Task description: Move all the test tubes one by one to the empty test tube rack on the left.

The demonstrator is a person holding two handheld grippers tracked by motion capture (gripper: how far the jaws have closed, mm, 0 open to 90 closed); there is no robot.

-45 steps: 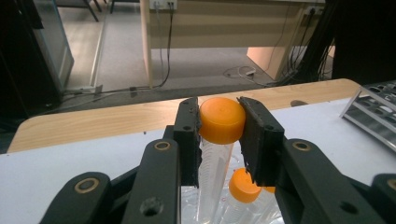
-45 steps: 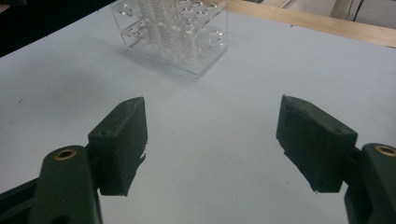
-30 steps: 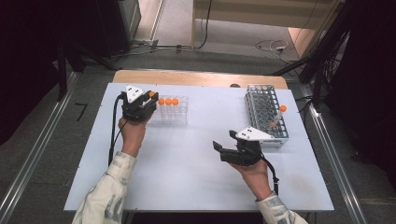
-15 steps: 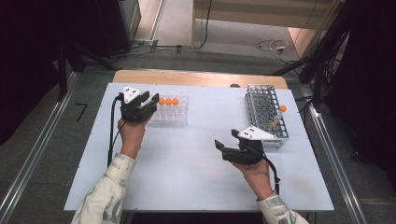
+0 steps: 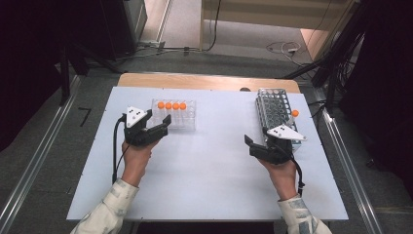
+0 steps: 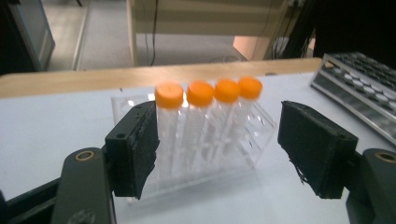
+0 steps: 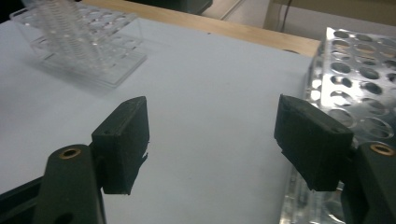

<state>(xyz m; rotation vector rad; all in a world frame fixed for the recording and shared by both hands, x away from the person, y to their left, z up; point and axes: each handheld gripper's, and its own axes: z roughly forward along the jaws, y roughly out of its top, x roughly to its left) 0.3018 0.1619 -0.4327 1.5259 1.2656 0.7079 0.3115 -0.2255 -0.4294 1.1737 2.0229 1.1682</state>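
A clear plastic rack (image 5: pixel 185 122) at the table's back left holds a row of several orange-capped tubes (image 5: pixel 171 106). My left gripper (image 5: pixel 163 126) sits just in front of the rack's left end. Its jaws have just been opening and nothing is between them. In the left gripper view the left gripper (image 6: pixel 217 154) stands open, with the tubes (image 6: pixel 205 93) upright in the rack (image 6: pixel 247 149) just beyond its pads. My right gripper (image 5: pixel 249 145) is open and empty beside the near end of a grey metal rack (image 5: pixel 275 109). The right gripper (image 7: pixel 212 140) has bare table between its jaws.
One orange-capped tube (image 5: pixel 294 113) sits at the metal rack's right side. The metal rack (image 7: pixel 359 79) is close to the right jaw, and the clear rack (image 7: pixel 88 42) is far off to the left. A wooden strip (image 5: pixel 204 82) borders the table's far edge.
The left gripper has drawn back from the clear rack toward the person and opened, uncovering one more orange cap in the row. The right gripper has shifted right toward the metal rack.
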